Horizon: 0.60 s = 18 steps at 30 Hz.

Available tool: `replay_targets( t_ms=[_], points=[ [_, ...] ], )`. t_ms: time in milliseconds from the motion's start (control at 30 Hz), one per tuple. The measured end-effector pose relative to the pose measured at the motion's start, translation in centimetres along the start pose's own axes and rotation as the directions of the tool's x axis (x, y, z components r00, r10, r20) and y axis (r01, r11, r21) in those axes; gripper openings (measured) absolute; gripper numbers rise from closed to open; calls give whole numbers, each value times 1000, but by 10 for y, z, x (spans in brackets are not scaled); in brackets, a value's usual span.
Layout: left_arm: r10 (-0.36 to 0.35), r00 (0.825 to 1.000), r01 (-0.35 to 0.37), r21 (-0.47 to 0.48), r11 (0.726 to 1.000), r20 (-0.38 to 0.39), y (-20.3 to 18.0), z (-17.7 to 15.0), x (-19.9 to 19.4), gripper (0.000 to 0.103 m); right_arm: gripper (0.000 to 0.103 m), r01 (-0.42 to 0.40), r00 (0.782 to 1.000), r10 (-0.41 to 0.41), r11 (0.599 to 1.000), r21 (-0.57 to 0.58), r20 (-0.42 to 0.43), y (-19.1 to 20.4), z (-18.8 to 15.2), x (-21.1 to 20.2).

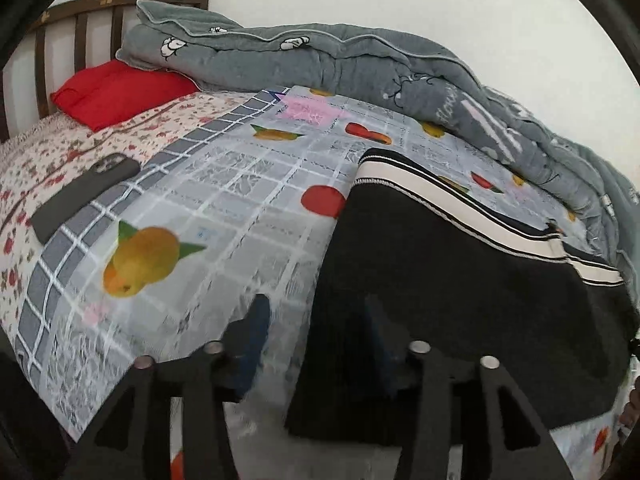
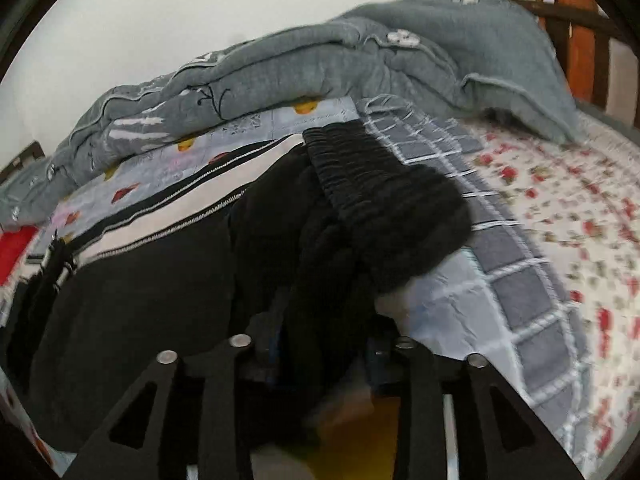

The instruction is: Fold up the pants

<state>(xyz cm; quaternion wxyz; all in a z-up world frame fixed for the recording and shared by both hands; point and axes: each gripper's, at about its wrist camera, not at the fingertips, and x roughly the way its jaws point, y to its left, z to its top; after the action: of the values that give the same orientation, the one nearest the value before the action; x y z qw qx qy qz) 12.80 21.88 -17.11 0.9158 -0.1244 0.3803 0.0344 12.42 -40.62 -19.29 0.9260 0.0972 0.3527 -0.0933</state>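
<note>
Black pants (image 1: 440, 280) with a white and black side stripe (image 1: 460, 200) lie flat on the fruit-print bedsheet (image 1: 224, 200). My left gripper (image 1: 316, 344) is open and empty; its right finger is over the pants' left edge and its left finger over the sheet. In the right wrist view the pants (image 2: 160, 288) lie at left, and their elastic waistband (image 2: 360, 176) is bunched and raised. My right gripper (image 2: 320, 344) is shut on the black fabric just below the waistband, lifting it off the sheet (image 2: 448, 292).
A rolled grey quilt (image 1: 360, 68) lies along the far side by the wall, also in the right wrist view (image 2: 320, 60). A red pillow (image 1: 120, 92) sits by the wooden headboard (image 1: 80, 20). A black phone (image 1: 84, 196) lies on the floral sheet (image 1: 48, 168) at left.
</note>
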Motion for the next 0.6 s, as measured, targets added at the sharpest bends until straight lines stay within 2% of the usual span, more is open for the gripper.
replay_targets(
  t_ms=[33,133,233,367,600],
  points=[
    [-24,1000,24,-12,1000,-1,3,-3,-3,49,46,47,999,-47,999,-25,15,3,-3,-9],
    [-105,994,104,-58,993,-16,12,-13,-10,55,46,89,996,-89,992,-86,10,4,-12,-24],
    [-131,991,130,-39,991,-25,12,-23,-14,55,46,120,993,-119,985,-121,18,5,-18,-42],
    [-172,984,170,-43,984,-42,12,-26,-12,55,47,125,992,-124,987,-105,16,2,-19,-60],
    [-237,971,232,-140,963,-24,10,-16,14,56,48,122,992,-123,990,-68,-14,6,-35,-64]
  ],
)
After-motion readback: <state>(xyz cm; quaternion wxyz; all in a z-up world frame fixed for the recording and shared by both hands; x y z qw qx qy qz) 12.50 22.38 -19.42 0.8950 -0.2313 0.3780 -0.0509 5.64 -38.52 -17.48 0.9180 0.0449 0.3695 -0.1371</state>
